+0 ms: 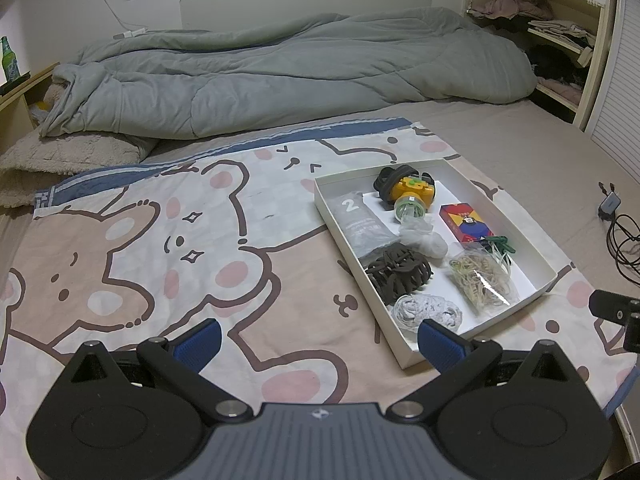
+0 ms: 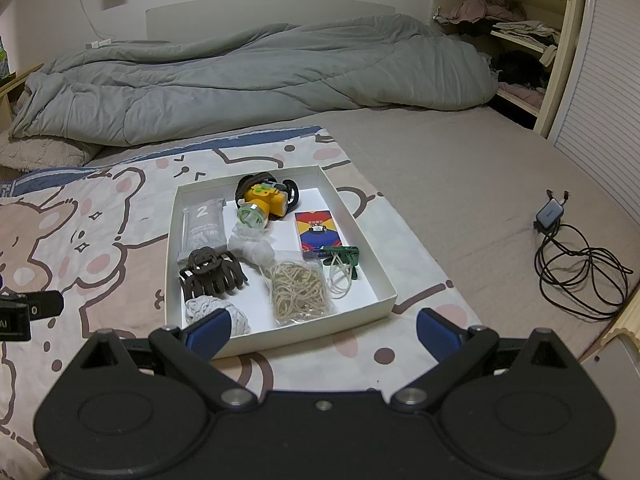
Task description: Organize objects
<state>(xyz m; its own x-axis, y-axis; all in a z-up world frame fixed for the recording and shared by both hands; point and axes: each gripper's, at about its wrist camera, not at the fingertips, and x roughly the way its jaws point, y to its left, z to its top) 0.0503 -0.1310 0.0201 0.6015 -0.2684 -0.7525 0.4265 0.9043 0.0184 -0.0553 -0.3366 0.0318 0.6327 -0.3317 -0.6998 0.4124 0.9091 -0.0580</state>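
Observation:
A shallow white box [image 1: 404,354] [image 2: 384,304] lies on a bear-print cloth on the bed. In it are a yellow headlamp [image 1: 412,194] [image 2: 264,200], a grey packet marked 2 [image 1: 360,220] [image 2: 204,226], a brown hair claw [image 1: 398,272] [image 2: 212,276], a bag of rubber bands [image 1: 480,276] [image 2: 298,292], a colourful card box [image 1: 464,222] [image 2: 316,232], a green clip [image 2: 342,254], a white wad [image 2: 252,248] and a grey scrunchie [image 1: 428,310] [image 2: 200,308]. My left gripper [image 1: 318,342] is open and empty, left of the box's near corner. My right gripper [image 2: 324,334] is open and empty at the box's near wall.
A grey quilt [image 1: 260,76] [image 2: 240,72] is bunched along the far side of the bed. A charger with a black cable [image 2: 576,260] lies on the sheet to the right. Shelves of clothes [image 2: 516,40] stand at the far right. A green bottle [image 1: 10,60] stands at the far left.

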